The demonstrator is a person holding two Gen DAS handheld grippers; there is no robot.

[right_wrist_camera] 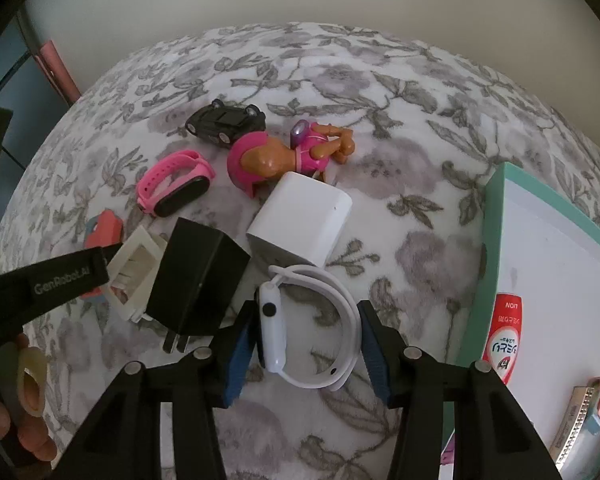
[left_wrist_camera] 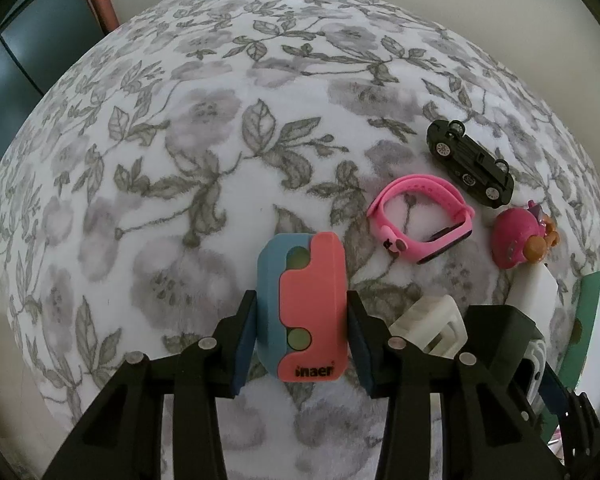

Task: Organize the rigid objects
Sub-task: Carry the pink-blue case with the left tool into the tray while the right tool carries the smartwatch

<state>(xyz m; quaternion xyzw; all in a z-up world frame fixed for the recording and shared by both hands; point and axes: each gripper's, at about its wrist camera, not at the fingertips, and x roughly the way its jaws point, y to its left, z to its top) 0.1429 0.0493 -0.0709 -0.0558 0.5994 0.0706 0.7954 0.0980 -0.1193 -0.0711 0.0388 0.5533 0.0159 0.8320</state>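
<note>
My left gripper point(left_wrist_camera: 302, 344) is shut on a blue and coral plastic case point(left_wrist_camera: 304, 308), its pads against both sides; the case also peeks out in the right wrist view point(right_wrist_camera: 105, 229). My right gripper point(right_wrist_camera: 306, 350) is open around a white smartwatch point(right_wrist_camera: 300, 328) lying on the floral cloth, pads close to its sides. Loose on the cloth are a pink watch point(left_wrist_camera: 420, 222) point(right_wrist_camera: 176, 188), a black toy car point(left_wrist_camera: 470, 162) point(right_wrist_camera: 226, 122), a pink dog figure point(left_wrist_camera: 520, 242) point(right_wrist_camera: 284, 156), a white charger block point(right_wrist_camera: 300, 220), a black plug adapter point(right_wrist_camera: 198, 280) and a cream frame piece point(right_wrist_camera: 134, 270) point(left_wrist_camera: 428, 326).
A teal-rimmed white tray point(right_wrist_camera: 488, 240) stands at the right, holding a red and white tube point(right_wrist_camera: 506, 338) and a harmonica point(right_wrist_camera: 574, 424). The floral cloth point(left_wrist_camera: 180, 160) covers the table. A wall lies behind, a dark cabinet at the left.
</note>
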